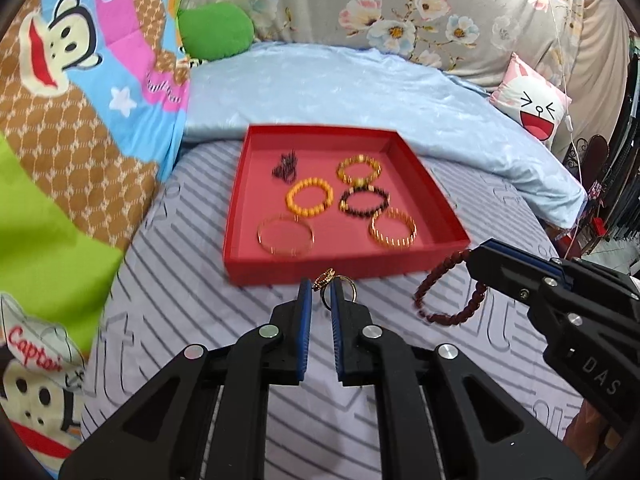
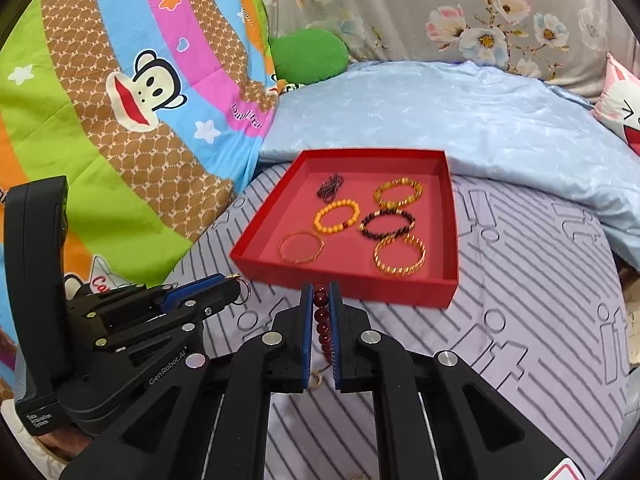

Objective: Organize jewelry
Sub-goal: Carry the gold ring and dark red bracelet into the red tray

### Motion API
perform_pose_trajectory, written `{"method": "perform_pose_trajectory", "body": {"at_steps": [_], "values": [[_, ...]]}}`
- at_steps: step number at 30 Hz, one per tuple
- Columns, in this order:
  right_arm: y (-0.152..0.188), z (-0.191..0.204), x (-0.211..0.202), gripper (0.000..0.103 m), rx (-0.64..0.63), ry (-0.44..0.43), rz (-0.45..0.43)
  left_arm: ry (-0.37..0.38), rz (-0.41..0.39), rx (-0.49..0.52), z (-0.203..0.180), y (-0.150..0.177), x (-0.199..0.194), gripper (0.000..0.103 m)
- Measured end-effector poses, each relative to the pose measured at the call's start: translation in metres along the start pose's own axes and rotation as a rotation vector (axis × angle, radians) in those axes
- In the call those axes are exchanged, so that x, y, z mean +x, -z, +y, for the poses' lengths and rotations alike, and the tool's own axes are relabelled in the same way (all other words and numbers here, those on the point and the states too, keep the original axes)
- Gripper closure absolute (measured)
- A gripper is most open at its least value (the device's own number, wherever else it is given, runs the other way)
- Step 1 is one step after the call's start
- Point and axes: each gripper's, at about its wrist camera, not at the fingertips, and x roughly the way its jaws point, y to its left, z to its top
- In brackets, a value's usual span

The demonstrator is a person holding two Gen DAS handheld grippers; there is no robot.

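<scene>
A red tray [image 1: 344,268] [image 2: 352,290] lies on the striped bed sheet and holds several bracelets, among them an orange bead one [image 1: 309,199] [image 2: 336,215] and a dark bead one [image 1: 364,201] [image 2: 386,222]. My left gripper [image 1: 320,290] [image 2: 236,282] is shut on a thin gold bangle with a small charm [image 1: 347,286] [image 2: 243,294], just before the tray's near wall. My right gripper [image 2: 320,292] [image 1: 474,258] is shut on a dark red bead bracelet [image 2: 322,326] [image 1: 448,300], which hangs below its tips, lifted off the sheet.
A folded light blue blanket [image 1: 360,92] lies behind the tray. A cartoon monkey quilt [image 1: 80,100] rises at the left, a green cushion [image 1: 216,30] and a pink face pillow [image 1: 532,104] sit at the back. Striped sheet [image 2: 520,280] spreads right of the tray.
</scene>
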Motion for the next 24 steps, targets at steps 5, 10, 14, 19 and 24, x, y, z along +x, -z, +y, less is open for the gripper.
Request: {"method": "perform_pose_trajectory", "body": {"at_steps": [5, 10, 14, 19, 24], "values": [[-0.028, -0.007, 0.016, 0.095, -0.006, 0.01, -0.014, -0.004, -0.011, 0.003, 0.004, -0.028, 0.017, 0.094], [-0.053, -0.016, 0.047, 0.095, 0.027, -0.02, 0.008, -0.013, -0.024, 0.021, 0.005, -0.054, 0.037, 0.094], [-0.063, -0.019, 0.075, 0.095, 0.055, -0.049, 0.038, -0.017, -0.026, 0.017, 0.01, -0.068, 0.052, 0.094], [-0.06, -0.024, 0.11, 0.095, 0.102, -0.085, 0.098, -0.024, -0.009, 0.003, 0.019, -0.077, 0.073, 0.094], [-0.048, -0.031, 0.132, 0.095, 0.091, -0.037, 0.147, -0.022, 0.015, 0.002, 0.022, -0.079, 0.095, 0.094]]}}
